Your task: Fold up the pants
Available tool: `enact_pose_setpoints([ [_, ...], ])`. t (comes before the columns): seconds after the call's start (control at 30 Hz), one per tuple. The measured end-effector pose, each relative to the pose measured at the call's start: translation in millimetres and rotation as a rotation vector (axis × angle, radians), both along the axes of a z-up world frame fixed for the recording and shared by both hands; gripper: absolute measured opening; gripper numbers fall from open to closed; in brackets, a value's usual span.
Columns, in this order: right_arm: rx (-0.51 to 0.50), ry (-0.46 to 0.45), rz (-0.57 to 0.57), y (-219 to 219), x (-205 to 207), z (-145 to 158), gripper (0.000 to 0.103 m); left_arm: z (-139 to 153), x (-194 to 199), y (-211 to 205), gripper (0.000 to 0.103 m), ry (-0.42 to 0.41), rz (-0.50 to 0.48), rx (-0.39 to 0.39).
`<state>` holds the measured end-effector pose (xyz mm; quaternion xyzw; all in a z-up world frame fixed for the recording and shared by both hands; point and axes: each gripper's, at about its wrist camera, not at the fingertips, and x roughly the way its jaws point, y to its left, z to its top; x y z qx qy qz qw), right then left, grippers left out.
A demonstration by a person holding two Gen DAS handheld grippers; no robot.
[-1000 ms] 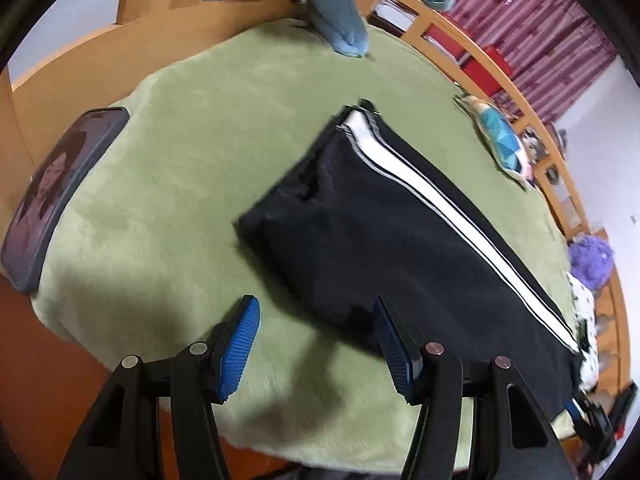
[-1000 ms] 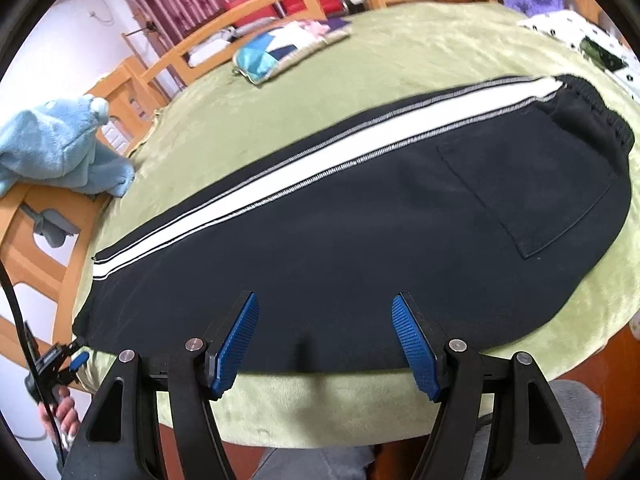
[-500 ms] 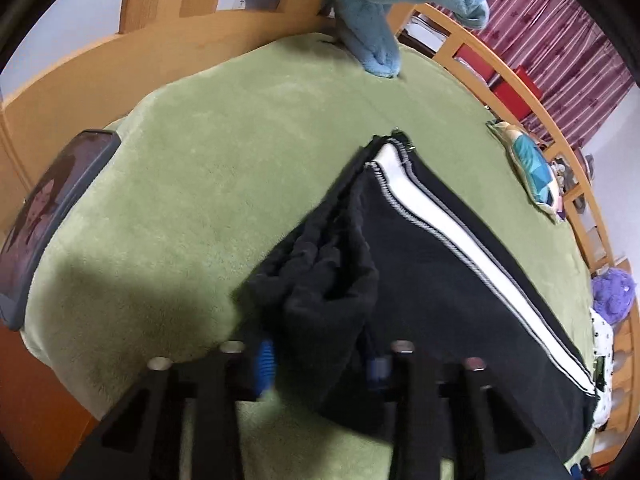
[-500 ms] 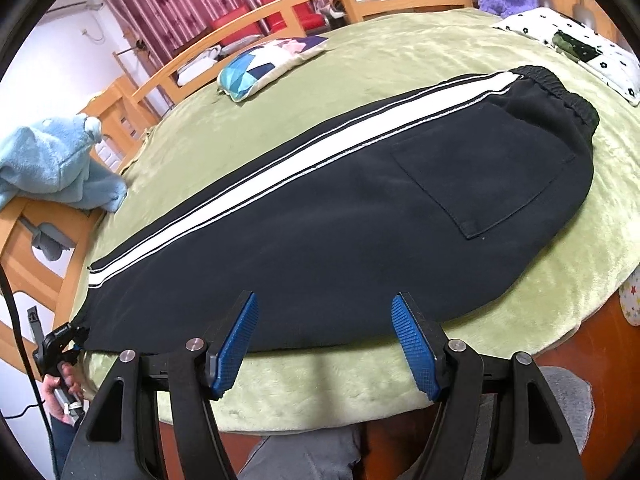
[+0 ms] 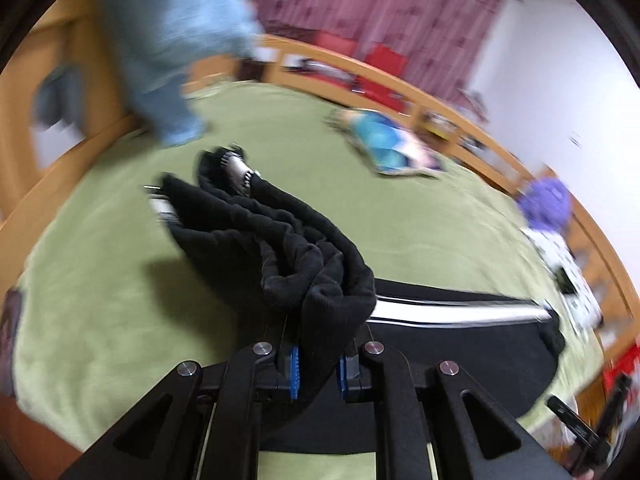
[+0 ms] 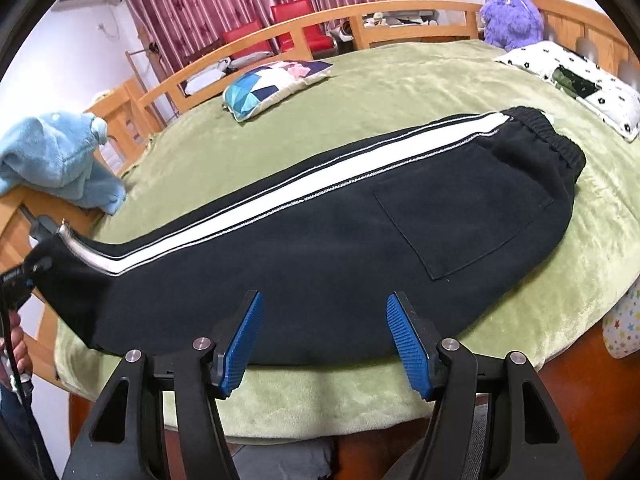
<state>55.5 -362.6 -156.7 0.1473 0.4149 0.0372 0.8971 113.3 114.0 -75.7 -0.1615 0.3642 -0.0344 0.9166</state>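
Note:
Black pants with a white side stripe lie lengthwise on the green bed blanket, waistband to the right. In the left wrist view the leg-end cuffs are bunched and lifted off the blanket; my left gripper is closing, its blue pads pinching that black fabric. At the far left of the right wrist view, the raised leg end hangs from the left gripper. My right gripper hovers open over the pants' near edge, at the middle of the leg, nothing between its pads.
A light blue plush garment hangs on the wooden rail at left. A patterned cushion, a purple plush toy and a white dotted pillow sit toward the far side. A wooden rail rings the bed.
My left gripper went from open above the leg end to clamped on the cuffs, then lifted them and swung toward the waistband. The right gripper drew back slightly and stayed open.

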Motion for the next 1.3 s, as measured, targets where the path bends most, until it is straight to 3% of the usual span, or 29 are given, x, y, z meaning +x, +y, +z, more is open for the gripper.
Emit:
enact_pose_setpoints([
  [0.1,0.01,0.0,-0.011,-15,-4,0,0.064,8,10,-56,0.013,0.0,-0.109,0.007],
  [0.23,0.061,0.012,-0.047,-39,-10,-4,0.064,-10,16,-124,0.013,0.048,-0.253,0.002],
  [0.4,0.071,0.038,-0.068,-55,-16,-15,0.064,-70,12,-182,0.014,0.205,-0.385,-0.036],
  [0.47,0.089,0.069,-0.071,-59,-14,-23,0.064,-96,15,-202,0.014,0.345,-0.442,0.007],
  [0.53,0.112,0.089,-0.067,-60,-10,-27,0.064,-104,15,-209,0.014,0.384,-0.461,0.053],
  [0.63,0.147,0.089,-0.036,-52,-3,-28,0.064,-90,0,-197,0.033,0.328,-0.504,0.062],
  [0.7,0.159,0.084,0.001,-40,6,-27,0.064,-78,-6,-177,0.054,0.304,-0.504,0.029],
  [0.77,0.178,0.078,0.044,-24,18,-27,0.064,-66,-8,-159,0.061,0.267,-0.462,0.014],
  [1.03,0.36,0.129,0.196,56,80,-46,0.07,-67,-9,-62,0.061,0.266,-0.253,-0.061],
  [1.2,0.233,0.276,0.238,121,113,-88,0.07,-84,-13,-29,0.061,0.298,-0.177,-0.125],
  [1.23,0.162,0.251,0.242,133,114,-87,0.058,-88,-12,-28,0.061,0.302,-0.169,-0.133],
  [1.27,0.119,0.233,0.252,138,114,-83,0.019,-91,-13,-25,0.061,0.307,-0.16,-0.139],
  [1.3,0.079,0.217,0.288,143,117,-77,0.017,-94,-12,-23,0.061,0.311,-0.154,-0.144],
])
